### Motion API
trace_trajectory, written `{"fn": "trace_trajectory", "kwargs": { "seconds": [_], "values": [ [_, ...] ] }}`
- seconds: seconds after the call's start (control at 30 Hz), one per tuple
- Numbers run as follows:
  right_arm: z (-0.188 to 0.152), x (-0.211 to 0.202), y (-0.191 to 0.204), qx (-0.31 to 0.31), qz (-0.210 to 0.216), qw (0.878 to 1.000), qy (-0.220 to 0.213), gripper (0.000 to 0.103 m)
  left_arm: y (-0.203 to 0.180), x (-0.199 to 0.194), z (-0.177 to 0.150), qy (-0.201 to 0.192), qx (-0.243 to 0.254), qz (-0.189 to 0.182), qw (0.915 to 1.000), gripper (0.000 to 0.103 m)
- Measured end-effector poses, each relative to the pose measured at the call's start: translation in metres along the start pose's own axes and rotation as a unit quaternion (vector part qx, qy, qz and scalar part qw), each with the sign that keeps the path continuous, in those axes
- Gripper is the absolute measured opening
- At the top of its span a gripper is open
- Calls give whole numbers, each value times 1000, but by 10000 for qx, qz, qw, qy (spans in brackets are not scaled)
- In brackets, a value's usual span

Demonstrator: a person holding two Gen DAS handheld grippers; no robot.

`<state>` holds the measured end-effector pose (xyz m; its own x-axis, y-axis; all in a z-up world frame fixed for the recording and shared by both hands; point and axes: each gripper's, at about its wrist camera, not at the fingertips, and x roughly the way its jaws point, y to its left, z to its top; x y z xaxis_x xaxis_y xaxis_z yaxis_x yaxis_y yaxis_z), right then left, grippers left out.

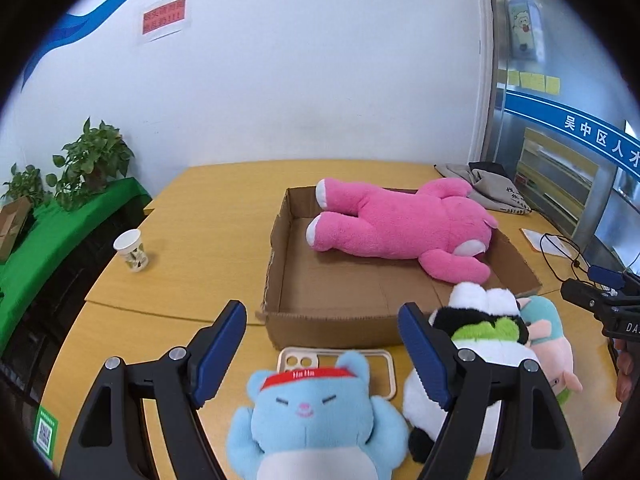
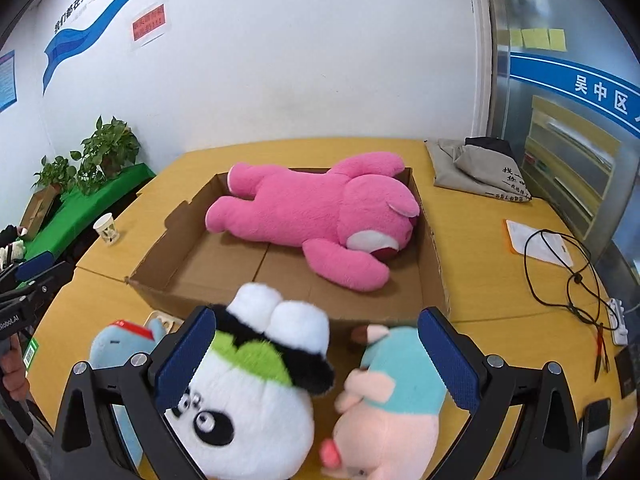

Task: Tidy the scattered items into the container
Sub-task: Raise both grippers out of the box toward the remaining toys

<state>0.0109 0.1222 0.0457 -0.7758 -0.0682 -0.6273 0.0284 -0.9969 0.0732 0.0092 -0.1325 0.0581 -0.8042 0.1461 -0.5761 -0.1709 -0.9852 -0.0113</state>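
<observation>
Both claws gape empty: left claw [image 1: 322,354], right claw [image 2: 316,354].

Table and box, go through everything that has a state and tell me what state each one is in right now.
Cardboard box: open-topped, holding one toy.
Pink bear: lying inside the box.
Blue bear: outside, on the table.
Panda: outside, on the table.
Pig: outside, beside the panda.
Phone case: flat, empty.
Paper cup: upright.
Left gripper: open.
Right gripper: open.

"吴中区" on blue band [image 2: 600,92]
</observation>
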Motion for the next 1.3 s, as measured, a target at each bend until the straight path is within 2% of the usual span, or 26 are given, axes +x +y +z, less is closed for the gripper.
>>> {"fn": "trace_trajectory", "kwargs": {
  "seconds": [0.13,0.37,0.97,1.13,1.3],
  "values": [
    [-15,-6,3,46,-27,10000,81,103,-1,-5,-11,74,-146,-41,9999,78],
    [-30,-5,-2,227,-56,9994,253,103,-11,-1,-20,204,-108,-81,9997,78],
    [-34,0,2,180,-171,9992,299,103,-24,16,-22,378,-15,-167,9991,78],
    [-33,1,3,163,-170,9992,312,103,-21,19,-24,436,-11,-255,9987,78],
    [-33,5,5,122,-177,9991,353,103,-15,23,-28,559,-136,-534,9969,78]
  ]
}}
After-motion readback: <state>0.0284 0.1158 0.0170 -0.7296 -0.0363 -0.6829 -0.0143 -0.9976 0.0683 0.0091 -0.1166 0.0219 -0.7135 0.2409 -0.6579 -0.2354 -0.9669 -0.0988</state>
